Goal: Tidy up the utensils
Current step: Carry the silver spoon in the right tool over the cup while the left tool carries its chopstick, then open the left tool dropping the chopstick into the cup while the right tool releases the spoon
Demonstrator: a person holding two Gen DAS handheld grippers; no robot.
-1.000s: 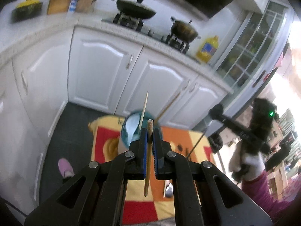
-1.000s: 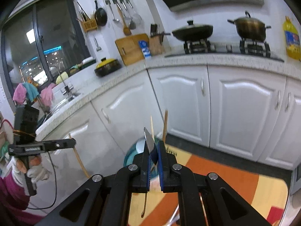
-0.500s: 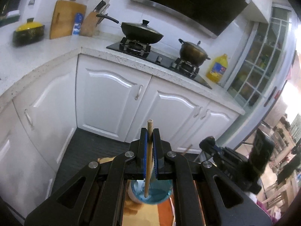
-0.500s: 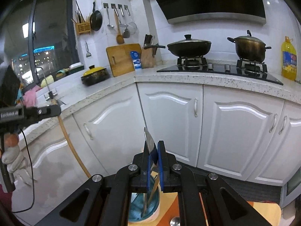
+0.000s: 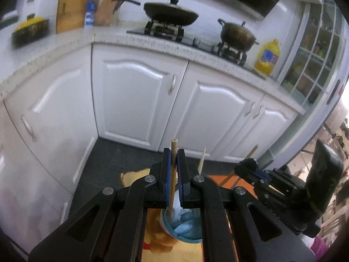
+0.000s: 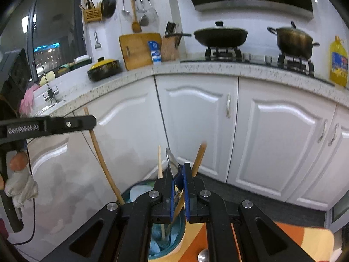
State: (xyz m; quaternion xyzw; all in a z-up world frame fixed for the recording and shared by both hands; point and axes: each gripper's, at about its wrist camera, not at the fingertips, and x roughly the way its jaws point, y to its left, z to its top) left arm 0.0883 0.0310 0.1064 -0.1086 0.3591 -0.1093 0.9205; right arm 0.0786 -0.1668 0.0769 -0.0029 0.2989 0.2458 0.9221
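Observation:
My left gripper (image 5: 173, 152) is shut on a wooden stick-like utensil (image 5: 173, 174), held upright with its lower end inside the blue utensil cup (image 5: 185, 233). My right gripper (image 6: 178, 170) is shut on a metal utensil (image 6: 172, 163) whose lower part reaches down toward the same cup (image 6: 172, 240). Two wooden utensils (image 6: 198, 159) stand in the cup, one thin and pale (image 6: 159, 161). The left gripper shows at the left of the right wrist view (image 6: 92, 121), with its wooden stick (image 6: 102, 159) slanting down into the cup. The right gripper shows in the left wrist view (image 5: 246, 166).
The cup stands on a red, orange and yellow patterned surface (image 5: 157, 246). White kitchen cabinets (image 6: 196, 131) and a speckled counter (image 6: 218, 69) with a stove, pan and pot lie behind. A round metal piece (image 6: 203, 256) lies on the surface near the cup.
Both grippers have come down toward the cup, which now shows larger. The left stick's lower end has gone into the cup. Both grippers stay shut on their utensils.

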